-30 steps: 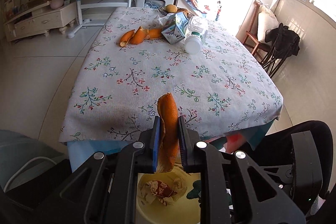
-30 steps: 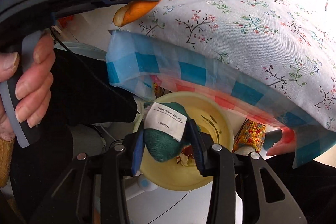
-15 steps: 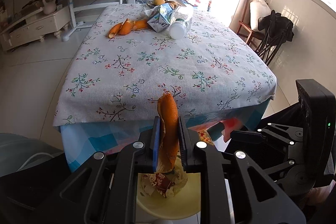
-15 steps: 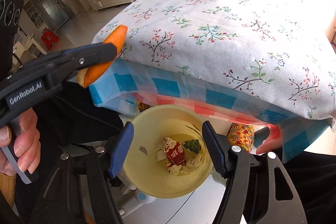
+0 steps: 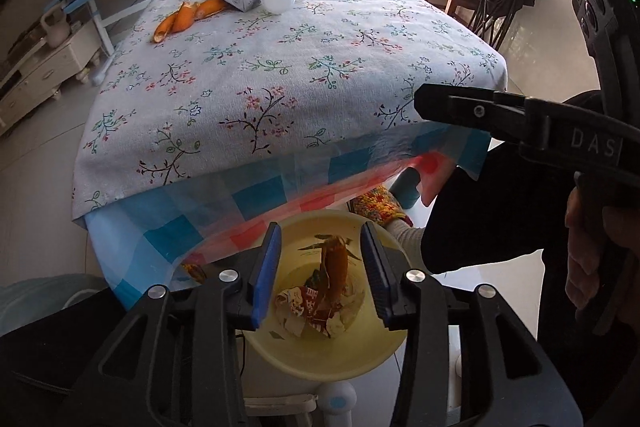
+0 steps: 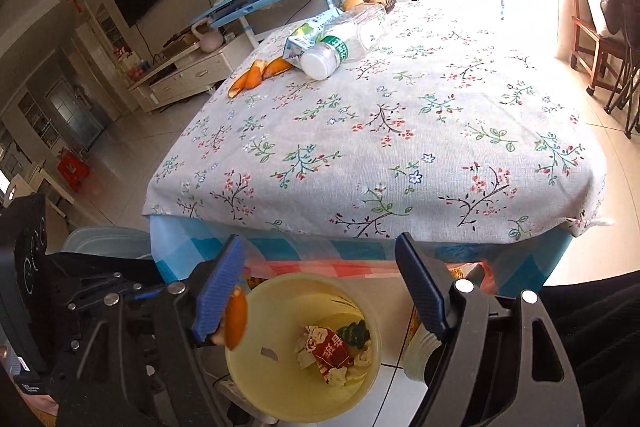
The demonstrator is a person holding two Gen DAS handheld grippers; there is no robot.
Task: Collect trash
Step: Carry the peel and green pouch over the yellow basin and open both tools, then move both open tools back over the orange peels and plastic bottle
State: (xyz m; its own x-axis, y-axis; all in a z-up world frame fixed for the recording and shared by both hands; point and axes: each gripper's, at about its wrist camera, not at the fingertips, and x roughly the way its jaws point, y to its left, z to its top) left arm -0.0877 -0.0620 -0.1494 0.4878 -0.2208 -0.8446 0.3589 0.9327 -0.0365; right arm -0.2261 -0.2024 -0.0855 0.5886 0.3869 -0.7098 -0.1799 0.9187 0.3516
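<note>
Below the surface's near edge: yellow bin (image 5: 332,359), orange peel (image 5: 335,263) inside it, long axis roughly upright. Left gripper (image 5: 320,277) jaws just opened, apart, peel free between them. Right gripper (image 6: 320,291) jaws just widened, nothing between. Far corner: peels (image 6: 256,75), carton (image 6: 308,37), bottle (image 6: 344,41) lying, cap toward near edge.
</note>
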